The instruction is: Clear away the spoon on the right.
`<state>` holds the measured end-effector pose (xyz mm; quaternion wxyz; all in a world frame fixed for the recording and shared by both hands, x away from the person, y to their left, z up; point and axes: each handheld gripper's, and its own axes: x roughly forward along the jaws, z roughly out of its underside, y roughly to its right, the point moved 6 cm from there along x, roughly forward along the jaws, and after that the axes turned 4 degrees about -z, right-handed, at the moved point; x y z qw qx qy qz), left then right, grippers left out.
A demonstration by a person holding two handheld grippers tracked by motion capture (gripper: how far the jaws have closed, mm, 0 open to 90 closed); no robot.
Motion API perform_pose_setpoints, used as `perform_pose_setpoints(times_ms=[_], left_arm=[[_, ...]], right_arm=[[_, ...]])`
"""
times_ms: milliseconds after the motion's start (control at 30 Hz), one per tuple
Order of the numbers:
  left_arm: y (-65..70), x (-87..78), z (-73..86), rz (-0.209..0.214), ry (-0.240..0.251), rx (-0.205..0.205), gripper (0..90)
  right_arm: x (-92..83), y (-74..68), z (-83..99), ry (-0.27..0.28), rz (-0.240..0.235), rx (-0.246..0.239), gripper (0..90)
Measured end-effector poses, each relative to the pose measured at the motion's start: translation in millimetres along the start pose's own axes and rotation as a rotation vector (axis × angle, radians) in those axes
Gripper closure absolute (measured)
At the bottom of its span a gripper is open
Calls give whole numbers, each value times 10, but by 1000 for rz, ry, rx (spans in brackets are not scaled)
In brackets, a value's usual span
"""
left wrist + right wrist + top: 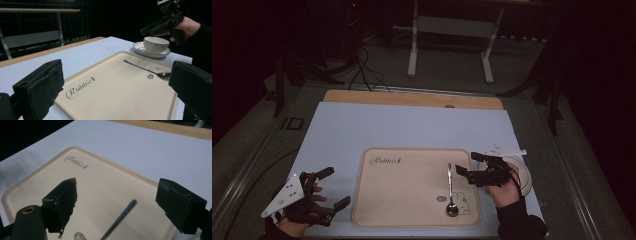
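Left gripper (333, 188): nearest you at the lower left of the high view, resting on the pale blue worktop (362, 127) just beside the tray's left edge; your jaws stand wide with nothing between them.
Tray (402, 207): cream, marked "Rabbit", lying flat on the worktop between your two hands.
Spoon (450, 190): lies on the right part of the tray, bowl toward you, handle pointing away; nothing grips it.
Right gripper (462, 169): held above the tray's right edge, pointing left across it; your jaws stand wide and empty, with the spoon's handle below them.
Cup (156, 44): white, upright on its saucer (140, 47), on the worktop just right of the tray, under your right hand (506, 189).
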<state>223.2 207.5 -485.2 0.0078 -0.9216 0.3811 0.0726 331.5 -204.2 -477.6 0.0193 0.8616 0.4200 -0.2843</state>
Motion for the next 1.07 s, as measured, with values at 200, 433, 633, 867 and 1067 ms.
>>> perform_pose_setpoints(times_ms=[200,433,633,867,1067], left_arm=[[5,1,0,1,-1,2,0],[8,-2,-2,2,1,4,0],[9,-3,-3,5,2,4,0],[9,0,-1,9,2,4,0],[11,-2,0,13,2,1,0]], right_arm=[[-206,-42,181,33,25,15,167],[-348,-106,406,65,48,15,150],[-434,-92,607,91,77,16,151],[-433,-40,685,71,88,35,154],[-414,-55,694,59,80,36,154]])
